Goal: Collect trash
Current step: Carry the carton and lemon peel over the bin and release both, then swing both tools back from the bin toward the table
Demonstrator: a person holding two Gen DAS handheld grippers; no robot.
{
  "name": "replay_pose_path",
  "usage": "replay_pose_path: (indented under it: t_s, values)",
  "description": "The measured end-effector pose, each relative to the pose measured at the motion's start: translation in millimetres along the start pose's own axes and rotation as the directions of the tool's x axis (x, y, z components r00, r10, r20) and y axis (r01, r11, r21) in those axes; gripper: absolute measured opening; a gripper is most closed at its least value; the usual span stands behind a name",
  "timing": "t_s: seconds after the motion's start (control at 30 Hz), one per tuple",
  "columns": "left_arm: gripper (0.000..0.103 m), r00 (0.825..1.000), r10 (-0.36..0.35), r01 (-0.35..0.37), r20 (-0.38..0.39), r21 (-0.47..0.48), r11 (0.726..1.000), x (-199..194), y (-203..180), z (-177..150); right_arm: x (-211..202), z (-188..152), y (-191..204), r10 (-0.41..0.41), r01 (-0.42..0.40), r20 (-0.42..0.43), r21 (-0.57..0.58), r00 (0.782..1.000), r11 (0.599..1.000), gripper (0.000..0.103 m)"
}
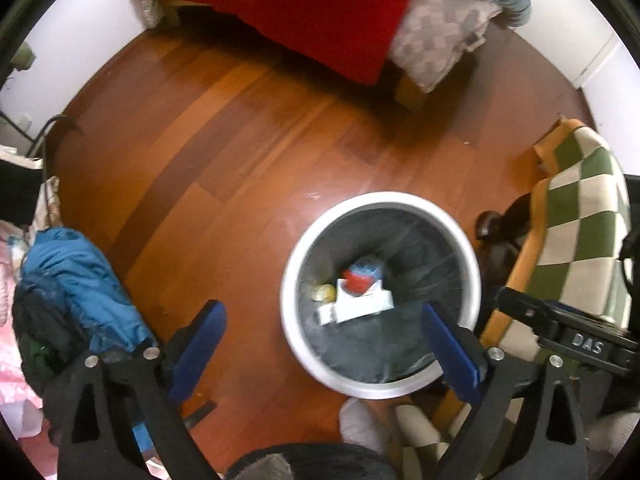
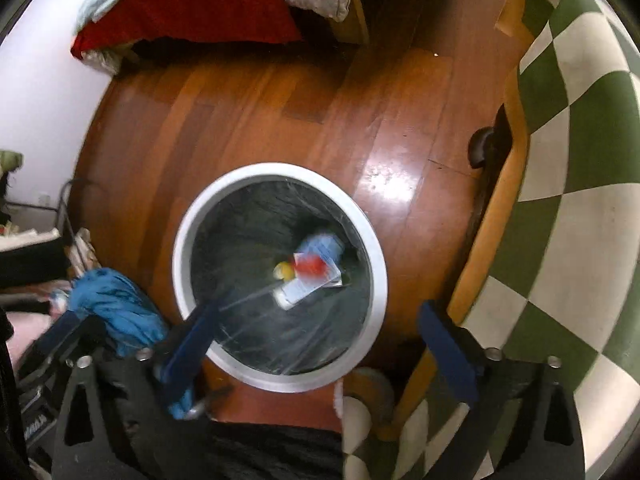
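Lined bin (image 2: pixel 182 248), trash (image 2: pixel 308 276) inside, wood floor (image 2: pixel 280 112)

The trash bin (image 1: pixel 294 332) has a white rim and a black liner; inside lie a white carton (image 1: pixel 362 302), a red and blue wrapper (image 1: pixel 360 276) and a yellow ball (image 1: pixel 325 292). The floorboards (image 1: pixel 224 152) are reddish brown. A green-and-cream checked blanket (image 2: pixel 580 160) has an orange border. The bedspread (image 1: pixel 304 8) is red, beside a grey checked quilt (image 1: pixel 440 36). A jacket (image 1: pixel 80 280) is blue. Gripper pads (image 1: pixel 450 354) are dark blue.

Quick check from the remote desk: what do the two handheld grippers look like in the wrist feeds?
Both match: the left gripper and right gripper have black angular frames with triangular cutouts, silver round fasteners and flat blue finger pads. White "DAS" lettering marks the other gripper's body in the left view.
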State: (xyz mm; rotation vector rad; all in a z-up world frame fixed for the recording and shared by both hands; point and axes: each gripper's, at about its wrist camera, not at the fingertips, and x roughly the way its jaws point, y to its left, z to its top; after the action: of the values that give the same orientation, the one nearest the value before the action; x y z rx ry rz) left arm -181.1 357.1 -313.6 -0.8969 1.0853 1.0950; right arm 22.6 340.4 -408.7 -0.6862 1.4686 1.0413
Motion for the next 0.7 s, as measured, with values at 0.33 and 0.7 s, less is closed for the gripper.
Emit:
replay_pose_path:
  t_s: [0.33,0.7]
  values:
    - [0.099,0.999,0.025,-0.025,0.036,-0.008,1.000,-24.3,-2.4,-13.2,-33.0,-31.1,0.0,-0.075,0.076,0.015,-0.078,0.997,0.994,0.101]
    - [0.099,0.994,0.006,-0.004,0.107,-0.015,1.000,-85.5,-12.3,-37.2,-112.0,-73.0,4.8,-0.029,0.040,0.088,-0.120,0.996,0.992,0.101]
